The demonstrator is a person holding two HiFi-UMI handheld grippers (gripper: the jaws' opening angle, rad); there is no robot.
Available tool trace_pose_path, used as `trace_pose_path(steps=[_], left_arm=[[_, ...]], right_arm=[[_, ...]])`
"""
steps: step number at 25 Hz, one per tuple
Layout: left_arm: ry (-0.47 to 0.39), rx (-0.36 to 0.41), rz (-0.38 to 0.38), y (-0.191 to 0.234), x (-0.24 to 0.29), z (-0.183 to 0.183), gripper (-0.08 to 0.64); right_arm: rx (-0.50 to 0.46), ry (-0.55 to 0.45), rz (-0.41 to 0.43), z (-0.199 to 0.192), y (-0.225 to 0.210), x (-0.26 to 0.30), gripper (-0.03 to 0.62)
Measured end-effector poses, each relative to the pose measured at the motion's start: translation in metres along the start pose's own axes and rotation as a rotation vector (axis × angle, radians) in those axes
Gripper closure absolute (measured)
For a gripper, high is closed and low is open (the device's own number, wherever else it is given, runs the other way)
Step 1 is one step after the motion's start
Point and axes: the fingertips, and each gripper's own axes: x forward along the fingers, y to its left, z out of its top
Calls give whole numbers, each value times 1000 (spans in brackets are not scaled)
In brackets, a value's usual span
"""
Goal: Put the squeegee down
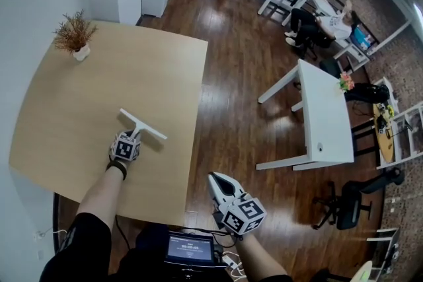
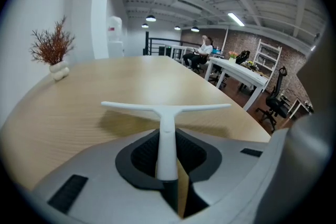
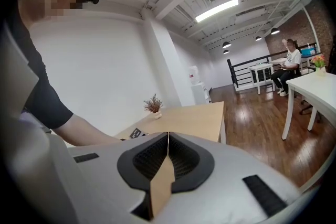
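The white T-shaped squeegee (image 1: 143, 124) hangs low over the wooden table (image 1: 99, 76), near its front right part. Its handle (image 2: 167, 139) is clamped between the jaws of my left gripper (image 1: 132, 134), which is shut on it; the blade (image 2: 166, 107) lies crosswise just beyond the fingertips and casts a shadow on the tabletop. My right gripper (image 1: 219, 183) is off the table's front right corner, over the floor, pointing roughly level. Its jaws are shut with nothing between them (image 3: 167, 136).
A small white pot with a dried reddish plant (image 1: 75, 36) stands at the table's far left corner. Right of the table is wooden floor, then a white desk (image 1: 322, 117). A person (image 1: 324, 26) sits far back. A screen (image 1: 190, 249) is by my waist.
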Motion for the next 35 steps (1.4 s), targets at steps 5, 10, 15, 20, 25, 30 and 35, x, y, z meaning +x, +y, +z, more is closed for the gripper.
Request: trace_pose_path(steps=[5,10,15,20,25,30,35], left_arm=[[28,5,43,5,-1,-8,486],[28,11,38,4,-4,-8,486],[27,-4,14,4,-3,-7,482],[25,-1,28,14,0,-6,392],[-34,10,-7,3,-6,20,328],[-97,30,-46,9,-1,37,253],[-170,35,-78,11,-12,62,233]], right_arm=[[9,-1,-11,-1,3,-6,566],[25,-1,-25,-4,3,-11,566],[36,-1,-29,-5,2,-13,566],[33,-11,-22,1,3,-11,566],[31,-19,-16,4,-4,-7,566],[19,-47,10,11,-10,10,566],[4,-68,39,15,-20,31,566]])
